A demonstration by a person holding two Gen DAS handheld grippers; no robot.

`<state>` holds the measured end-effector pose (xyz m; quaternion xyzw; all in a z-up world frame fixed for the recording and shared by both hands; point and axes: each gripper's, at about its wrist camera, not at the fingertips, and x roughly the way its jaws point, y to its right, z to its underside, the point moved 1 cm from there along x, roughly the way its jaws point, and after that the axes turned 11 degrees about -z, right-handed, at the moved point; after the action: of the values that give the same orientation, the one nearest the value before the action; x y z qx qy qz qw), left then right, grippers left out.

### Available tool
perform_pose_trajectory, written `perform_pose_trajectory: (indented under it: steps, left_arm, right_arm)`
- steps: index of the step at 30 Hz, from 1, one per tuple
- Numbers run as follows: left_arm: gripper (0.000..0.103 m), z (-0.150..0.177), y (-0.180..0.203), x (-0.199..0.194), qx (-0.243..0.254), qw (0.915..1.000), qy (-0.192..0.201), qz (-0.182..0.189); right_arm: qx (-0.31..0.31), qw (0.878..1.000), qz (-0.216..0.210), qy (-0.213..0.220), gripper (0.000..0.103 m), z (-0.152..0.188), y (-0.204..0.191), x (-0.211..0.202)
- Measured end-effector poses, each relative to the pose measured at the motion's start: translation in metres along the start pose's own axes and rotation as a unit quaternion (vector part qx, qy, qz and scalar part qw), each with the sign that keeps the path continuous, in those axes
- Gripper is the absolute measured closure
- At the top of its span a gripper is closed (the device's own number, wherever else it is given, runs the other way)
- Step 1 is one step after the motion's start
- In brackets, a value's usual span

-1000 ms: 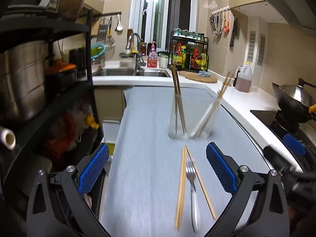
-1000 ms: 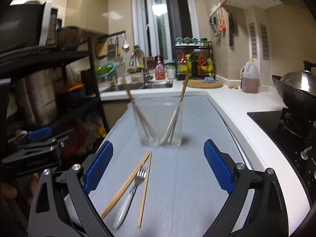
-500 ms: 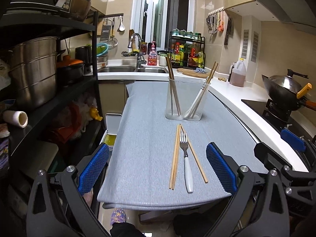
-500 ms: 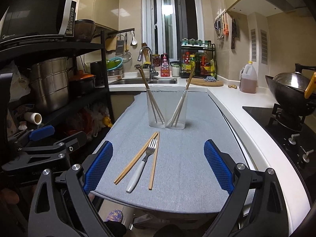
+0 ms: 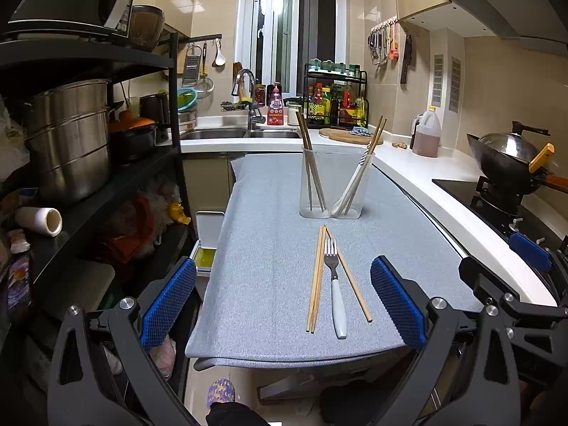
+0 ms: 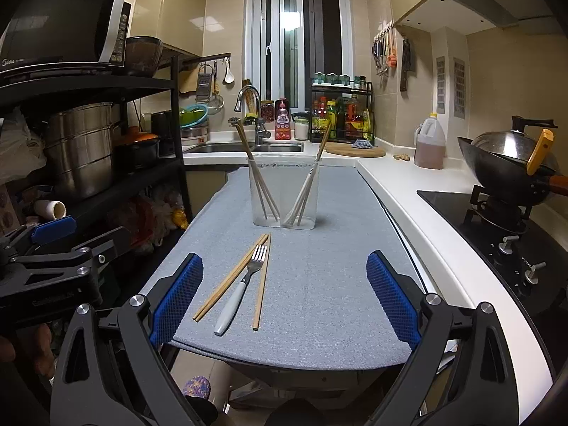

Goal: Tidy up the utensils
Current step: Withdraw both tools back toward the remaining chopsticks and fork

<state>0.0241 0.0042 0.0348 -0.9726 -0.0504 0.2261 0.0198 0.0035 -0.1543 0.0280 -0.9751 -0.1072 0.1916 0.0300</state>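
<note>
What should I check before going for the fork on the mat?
1. Left gripper open, empty: ok.
2. Right gripper open, empty: ok.
3. Fork lies flat on the grey mat, handle toward us: ok.
4. Fork clear of the chopsticks on either side: not ok, they lie close alongside.
5. Clear holder upright, with room: ok.
6. Holder's divider position: cannot tell.

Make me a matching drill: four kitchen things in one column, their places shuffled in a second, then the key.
1. fork
2. wok
3. cutting board
4. steel pot

A. on the black shelf at the left
B. flat on the grey mat
C. on the stove burner
D. on the white counter by the bottle rack

Pairs: 1-B, 2-C, 3-D, 4-A
</note>
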Motion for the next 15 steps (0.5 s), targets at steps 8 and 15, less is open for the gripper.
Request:
perform_pose_trajectory:
  steps: [8, 15]
  left_arm:
    - [0.008, 0.003, -0.001, 0.009, -0.004, 0.9999, -0.012, -0.002]
    - [0.008, 0.011, -0.001, 0.024, -0.001, 0.9996, -0.028, -0.007]
  right_arm:
    - [0.007, 1.0, 0.002, -0.016, 0.011, 0.005, 0.006, 0.011]
    - [0.017, 0.999, 0.003, -0.034, 0.011, 0.013, 0.012, 0.025]
